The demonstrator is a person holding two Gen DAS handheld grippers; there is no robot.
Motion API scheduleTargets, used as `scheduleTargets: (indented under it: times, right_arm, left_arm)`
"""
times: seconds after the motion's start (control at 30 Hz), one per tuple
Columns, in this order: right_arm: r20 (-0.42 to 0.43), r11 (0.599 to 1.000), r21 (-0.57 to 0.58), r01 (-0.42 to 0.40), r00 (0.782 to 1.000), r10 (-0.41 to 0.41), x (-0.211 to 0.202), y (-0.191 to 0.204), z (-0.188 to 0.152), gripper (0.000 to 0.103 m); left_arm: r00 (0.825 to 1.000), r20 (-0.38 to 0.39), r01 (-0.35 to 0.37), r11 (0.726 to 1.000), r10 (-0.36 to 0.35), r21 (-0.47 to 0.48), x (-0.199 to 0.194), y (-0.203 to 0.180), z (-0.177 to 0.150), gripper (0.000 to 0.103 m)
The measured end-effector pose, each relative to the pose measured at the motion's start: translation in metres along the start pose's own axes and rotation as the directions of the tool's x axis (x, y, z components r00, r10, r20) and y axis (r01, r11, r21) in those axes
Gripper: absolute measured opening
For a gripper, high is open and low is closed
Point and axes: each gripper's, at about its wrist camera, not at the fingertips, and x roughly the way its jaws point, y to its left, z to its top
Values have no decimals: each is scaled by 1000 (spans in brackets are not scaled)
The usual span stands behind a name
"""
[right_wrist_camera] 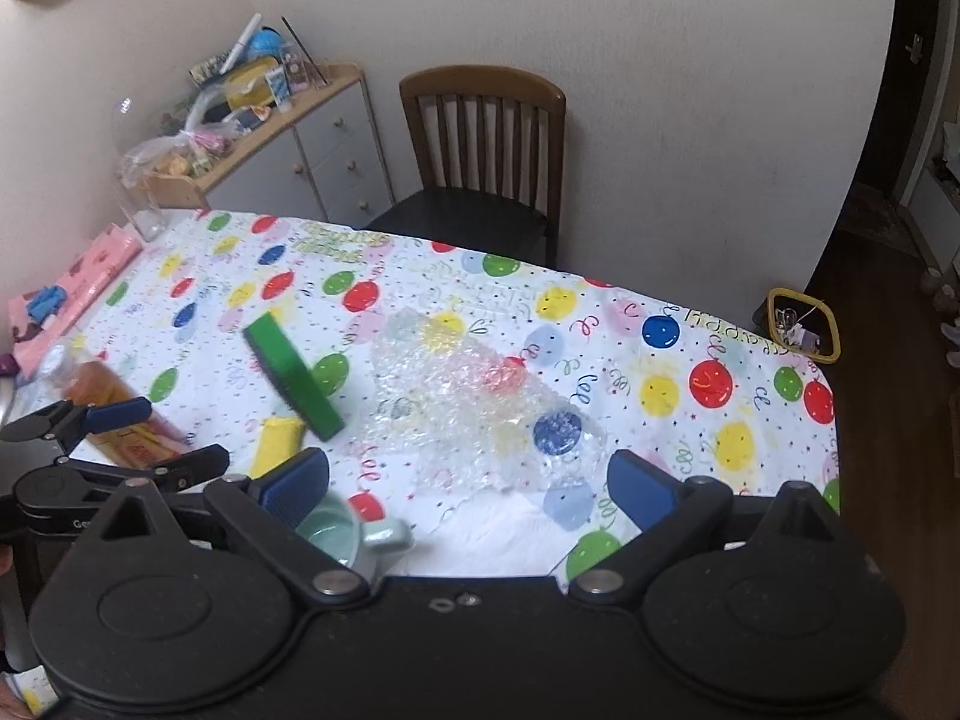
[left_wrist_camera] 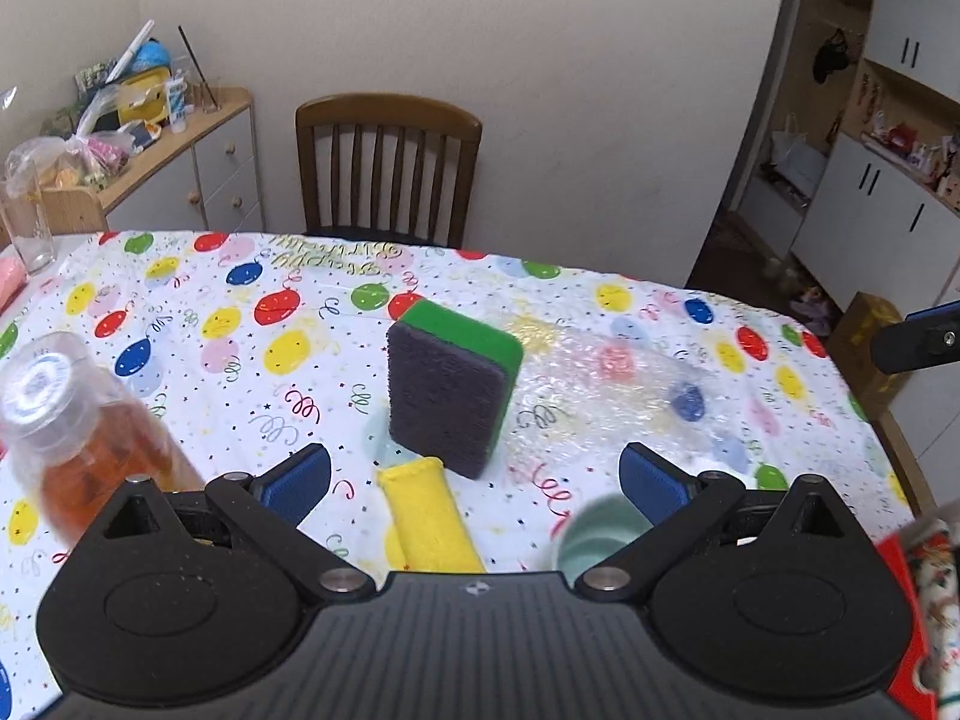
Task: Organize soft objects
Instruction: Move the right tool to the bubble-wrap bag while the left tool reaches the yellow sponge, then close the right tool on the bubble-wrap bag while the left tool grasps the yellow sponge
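1. The left claw [left_wrist_camera: 474, 477] is matte black plastic, with two fingers tipped by ribbed blue pads [left_wrist_camera: 297, 483].
2. Behind each of its fingers sits a rounded black housing with a faint circular recess and a triangular cut-out above it.
3. Silver rivets mark the finger pivots, and a ridged black plate spans the middle with a small round emblem.
4. The right claw [right_wrist_camera: 471, 489] has the same build: black arms, blue pads [right_wrist_camera: 639, 495], silver pivots and two small screws at its centre.

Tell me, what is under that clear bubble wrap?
Under the bubble wrap only the balloon-print tablecloth shows through: red, yellow and blue balloons, blurred by the bubbles. Nothing else shows there, though something small and flat could be missed.
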Motion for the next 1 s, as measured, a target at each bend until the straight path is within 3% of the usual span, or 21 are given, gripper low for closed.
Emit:
scheduleTargets:
  times: [0.3, 0.77, 0.87, 1.0]
  right_arm:
    - [-61, 999, -52, 2, 998, -6, 62, -6, 27, 98]
    - [-136, 987, -163, 4, 990, -27, 154, -5, 44, 98]
    - [-137, 987, -158, -17, 991, -4, 167, -7, 48, 98]
    - [-149, 983, -177, -38, 989, 11, 184, -6, 51, 98]
  left_arm:
    - [995, -96, -31, 999, 27, -38, 49, 12, -4, 103]
    - [983, -178, -56, 995, 41, -83, 102, 23, -7, 103]
    - [980, -187, -77, 996, 67, -49, 109, 19, -13, 102]
    - [986, -150, -84, 994, 73, -71, 107, 20, -21, 102]
